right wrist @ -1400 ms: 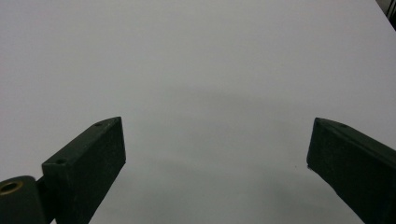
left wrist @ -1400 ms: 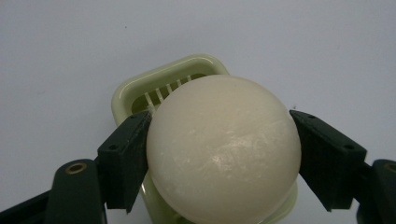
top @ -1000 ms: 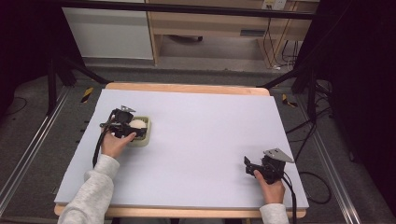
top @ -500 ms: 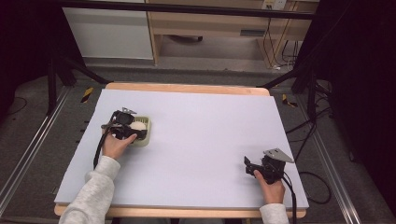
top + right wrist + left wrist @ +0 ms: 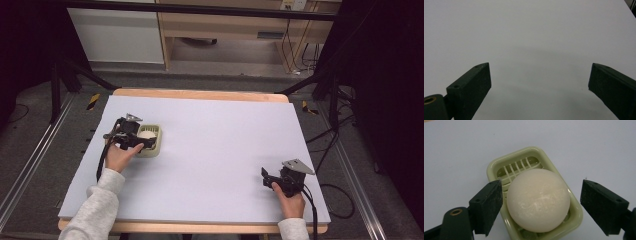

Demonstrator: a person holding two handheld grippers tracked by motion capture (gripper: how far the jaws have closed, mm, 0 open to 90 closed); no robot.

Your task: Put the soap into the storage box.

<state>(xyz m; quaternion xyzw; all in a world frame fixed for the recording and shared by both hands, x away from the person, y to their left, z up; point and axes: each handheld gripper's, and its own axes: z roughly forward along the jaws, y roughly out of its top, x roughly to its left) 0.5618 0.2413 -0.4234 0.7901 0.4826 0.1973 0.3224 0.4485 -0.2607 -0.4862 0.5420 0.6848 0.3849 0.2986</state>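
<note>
The left gripper (image 5: 540, 202) hangs wide open astride the round soap (image 5: 538, 200), its fingers (image 5: 486, 207) seemingly clear of the green soap dish (image 5: 534, 151). Close evenly across its middle. The right gripper (image 5: 540, 87) rests open and empty on the desk (image 5: 225, 150).

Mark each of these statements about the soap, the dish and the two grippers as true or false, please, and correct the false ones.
1. The round white soap lies in the pale green dish. True.
2. The left gripper is shut on the soap. False: its jaws are open, one on each side of the soap, with a gap on both sides.
3. The right gripper holds the dish. False: its jaws are open over the bare white table.
4. The dish has a slotted bottom. True.
5. The dish stands near the table's right edge. False: it is on the left part, by the left hand.
</note>
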